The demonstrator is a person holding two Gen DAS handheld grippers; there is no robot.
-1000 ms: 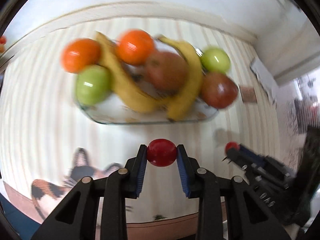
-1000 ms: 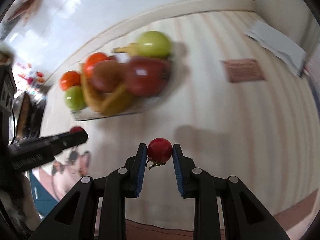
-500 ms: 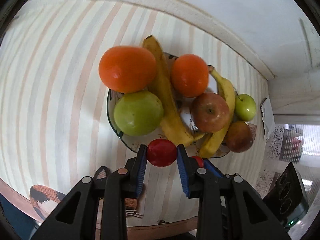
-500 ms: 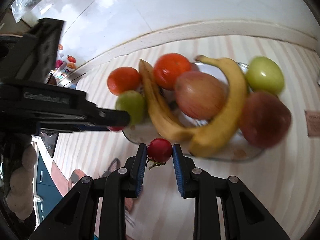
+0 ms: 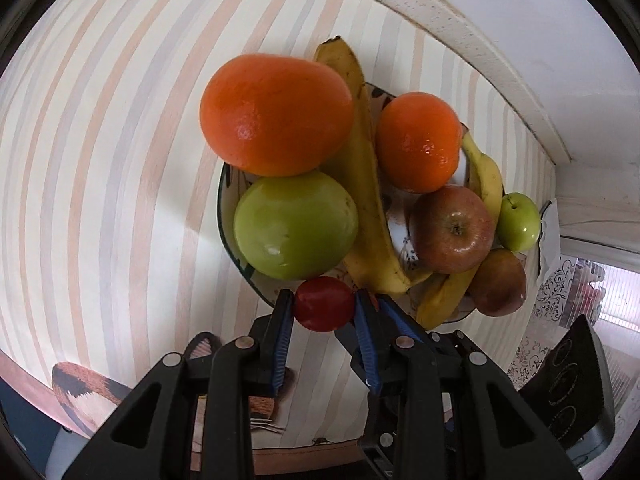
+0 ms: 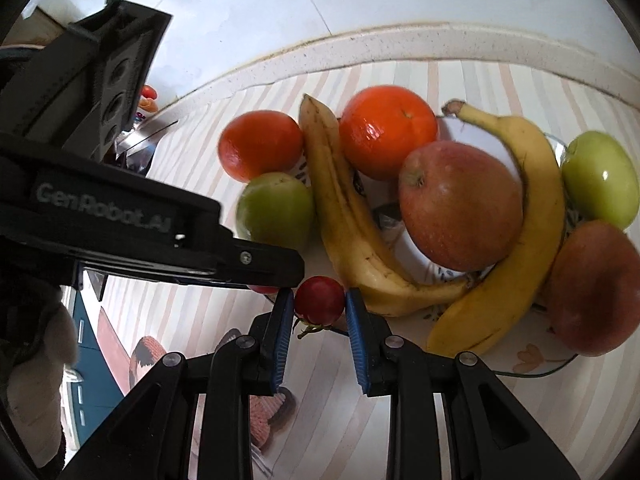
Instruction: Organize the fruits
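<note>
A glass plate [image 5: 223,216] holds two oranges [image 5: 276,116], two bananas [image 5: 366,200], green apples [image 5: 294,226] and red apples [image 5: 452,230]. My left gripper [image 5: 324,306] is shut on a small red fruit [image 5: 323,305] just over the plate's near rim, in front of the big green apple. My right gripper [image 6: 319,302] is shut on another small red fruit [image 6: 319,299] with a green stalk, over the near rim of the plate [image 6: 532,372] beside the banana [image 6: 352,232]. The left gripper's black body [image 6: 160,240] crosses close on the left, its tip touching or nearly touching my right fingers.
The plate stands on a striped tablecloth [image 5: 100,160] that ends at a pale raised ledge [image 5: 460,32] against the wall. A black appliance [image 5: 572,380] stands at the right edge. A brown printed figure [image 5: 80,384] marks the cloth near the front edge.
Both grippers have come in over the near rim of the plate and rolled, so the fruit looms larger. Each still grips its small red fruit. The two grippers are now side by side.
</note>
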